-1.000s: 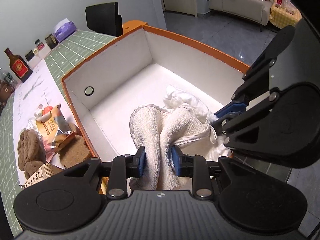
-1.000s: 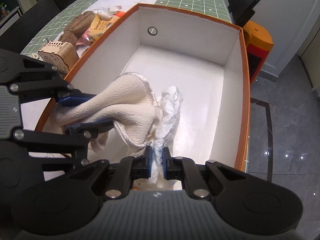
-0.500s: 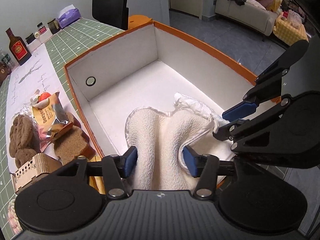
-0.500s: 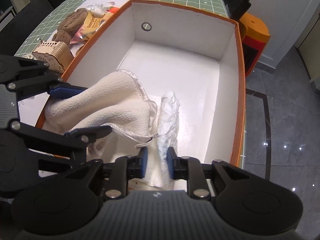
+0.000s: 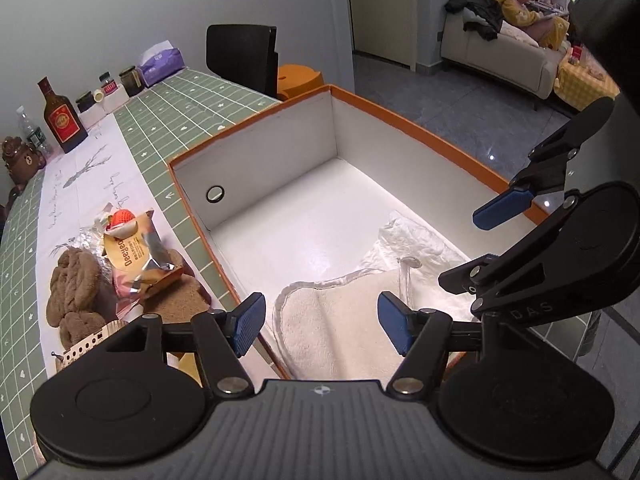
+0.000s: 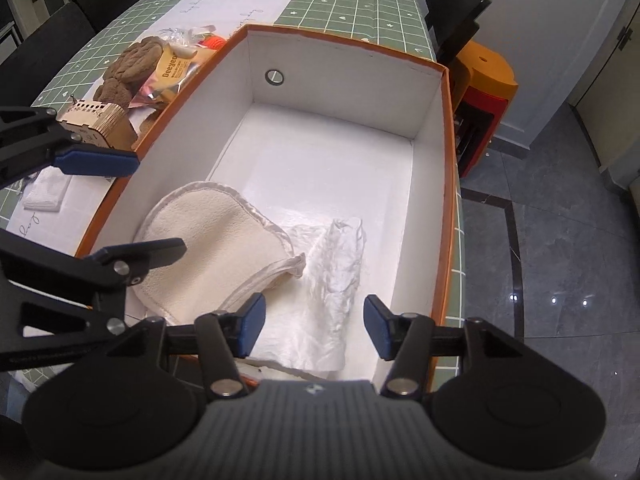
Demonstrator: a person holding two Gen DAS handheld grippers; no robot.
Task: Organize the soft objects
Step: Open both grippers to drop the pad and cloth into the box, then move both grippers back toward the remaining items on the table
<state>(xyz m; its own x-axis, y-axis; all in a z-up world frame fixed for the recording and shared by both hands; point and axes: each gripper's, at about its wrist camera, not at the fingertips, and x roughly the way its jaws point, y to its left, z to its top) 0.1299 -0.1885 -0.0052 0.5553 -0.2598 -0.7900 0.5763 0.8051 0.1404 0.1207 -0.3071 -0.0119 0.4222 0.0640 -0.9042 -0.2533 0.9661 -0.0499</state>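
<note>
Both grippers are opening over the orange-rimmed white cardboard box point(image 6: 448, 168); nothing is pinched in either.

The left gripper point(image 5: 322, 322) is spreading its blue pads with the cream terry cloth with satin edging point(image 5: 340, 320) lying loose below and between them, at the box's near corner. The right gripper point(image 6: 314, 328) is parting above the crumpled white plastic bag point(image 6: 340, 264), which lies just beside the cloth and touches its edge.

Key relation, as I judge it: the remaining soft stuff, the brown knitted plush toy point(image 5: 76, 284) and the snack packet point(image 5: 136, 256), is sitting outside the box on the green checked tablecloth point(image 5: 192, 96), on the left gripper's side. The left hand is nearer.

The toy's long axis is running roughly along the box wall.

The right view is showing the bag's full length; the left view is showing only its far end.
</note>
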